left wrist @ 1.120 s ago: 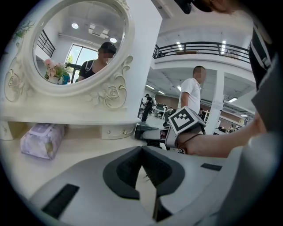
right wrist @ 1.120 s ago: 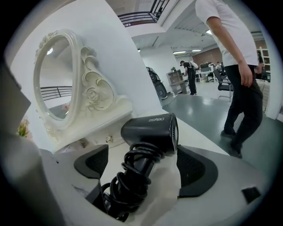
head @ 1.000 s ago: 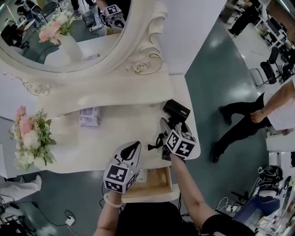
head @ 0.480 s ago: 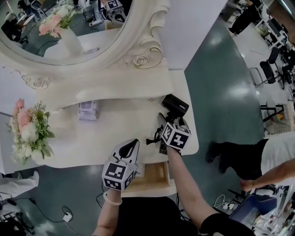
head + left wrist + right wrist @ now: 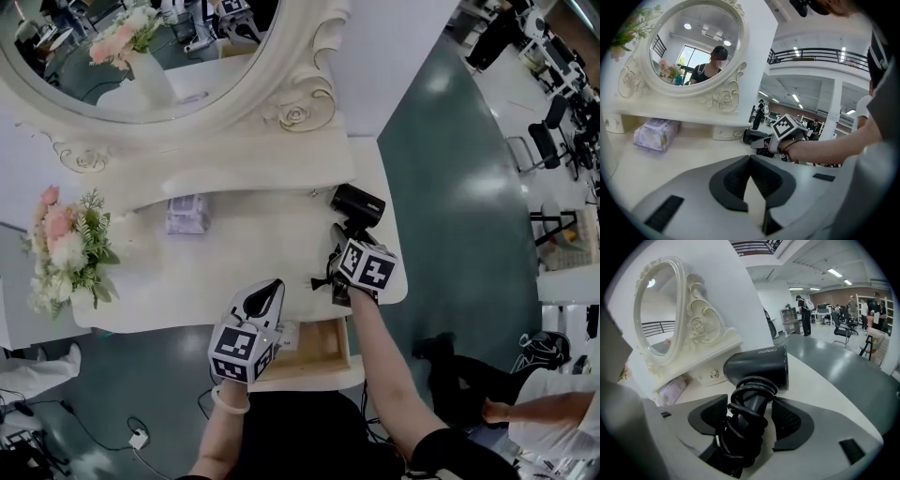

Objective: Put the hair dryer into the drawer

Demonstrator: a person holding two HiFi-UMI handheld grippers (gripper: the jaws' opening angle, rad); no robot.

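The right gripper [image 5: 750, 414] has just been closing in, and its pads pinch the cord-wrapped handle of the black hair dryer [image 5: 759, 363]. The dryer lies on the right end of the white dressing table [image 5: 234, 258]. The left gripper [image 5: 750, 161] hangs by the open drawer [image 5: 314, 352], jaw tips together, nothing between them.

In the head view the right gripper [image 5: 349, 238] covers the handle of the hair dryer [image 5: 359, 202], the left gripper [image 5: 270, 292] covers a part of the drawer [image 5: 315, 349], and the top edge cuts the mirror [image 5: 141, 52]
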